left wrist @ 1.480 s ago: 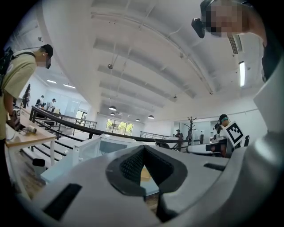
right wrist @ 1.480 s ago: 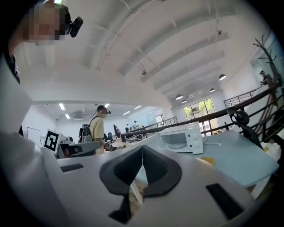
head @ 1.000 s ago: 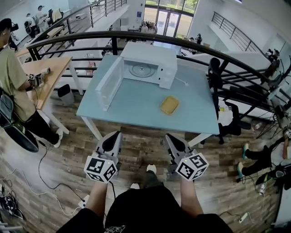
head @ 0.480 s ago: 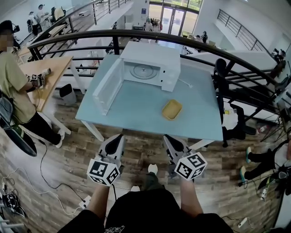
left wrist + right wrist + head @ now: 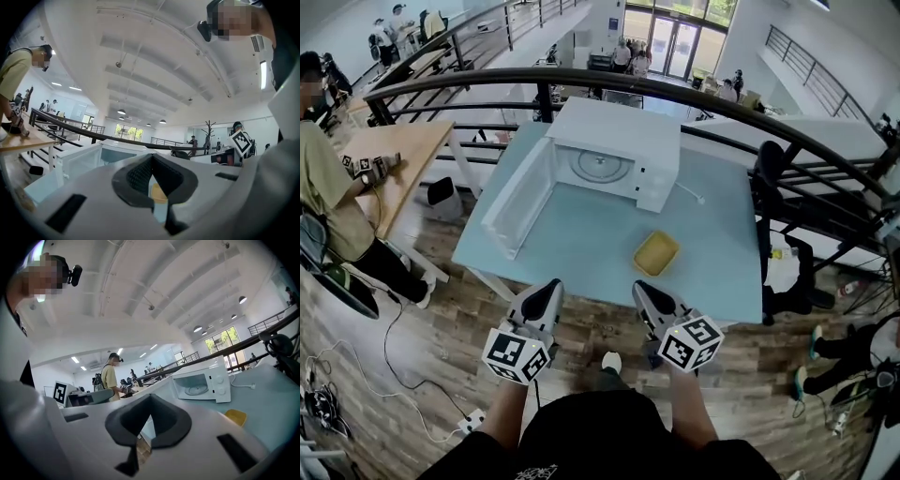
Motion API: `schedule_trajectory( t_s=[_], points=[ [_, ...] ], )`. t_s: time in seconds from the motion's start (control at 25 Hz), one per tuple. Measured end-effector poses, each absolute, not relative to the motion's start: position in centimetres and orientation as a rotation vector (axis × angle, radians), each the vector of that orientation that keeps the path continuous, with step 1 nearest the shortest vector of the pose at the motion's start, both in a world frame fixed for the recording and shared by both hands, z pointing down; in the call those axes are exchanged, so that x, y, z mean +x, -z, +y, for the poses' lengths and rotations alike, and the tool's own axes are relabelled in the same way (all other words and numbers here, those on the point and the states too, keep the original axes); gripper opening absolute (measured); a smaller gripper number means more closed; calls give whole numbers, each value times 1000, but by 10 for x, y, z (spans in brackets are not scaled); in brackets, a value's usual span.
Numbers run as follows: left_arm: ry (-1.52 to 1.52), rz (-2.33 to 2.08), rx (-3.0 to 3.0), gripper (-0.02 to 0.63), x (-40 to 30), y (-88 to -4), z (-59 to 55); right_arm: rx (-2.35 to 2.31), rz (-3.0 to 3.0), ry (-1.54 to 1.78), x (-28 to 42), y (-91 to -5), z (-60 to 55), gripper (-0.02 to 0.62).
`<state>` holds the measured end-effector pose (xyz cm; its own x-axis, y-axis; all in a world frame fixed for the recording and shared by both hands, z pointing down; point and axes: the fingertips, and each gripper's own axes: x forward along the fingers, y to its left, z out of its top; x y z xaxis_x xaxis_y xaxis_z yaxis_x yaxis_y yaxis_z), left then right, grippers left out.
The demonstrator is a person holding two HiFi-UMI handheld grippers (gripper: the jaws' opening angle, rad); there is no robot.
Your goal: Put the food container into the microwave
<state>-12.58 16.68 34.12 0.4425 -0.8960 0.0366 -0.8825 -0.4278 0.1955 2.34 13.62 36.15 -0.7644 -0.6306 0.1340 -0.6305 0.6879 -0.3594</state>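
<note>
Left hand-held gripper (image 5: 548, 287) closed, facing container (image 5: 656, 253)

The grey-and-white left gripper (image 5: 546, 289) and its right gripper (image 5: 645, 291) twin are held side by side, low and near the person's body, both pointing toward the far side and angled slightly inward so their tips converge. Each carries a black-and-white marker cube at its near end, the left cube (image 5: 517, 354) and the right cube (image 5: 692, 342). Both pairs of jaws are closed together with nothing between them. The bare left forearm (image 5: 502, 417) and right forearm (image 5: 694, 417) reach forward, roughly parallel.
</note>
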Motion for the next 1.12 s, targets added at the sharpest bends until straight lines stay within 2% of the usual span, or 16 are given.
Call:
schedule_trajectory(
  t_s=[1.12],
  points=[
    [-19,-1653,2412,8,-68,-363,38,-951,3026,689,79,-418,1,6]
  ],
)
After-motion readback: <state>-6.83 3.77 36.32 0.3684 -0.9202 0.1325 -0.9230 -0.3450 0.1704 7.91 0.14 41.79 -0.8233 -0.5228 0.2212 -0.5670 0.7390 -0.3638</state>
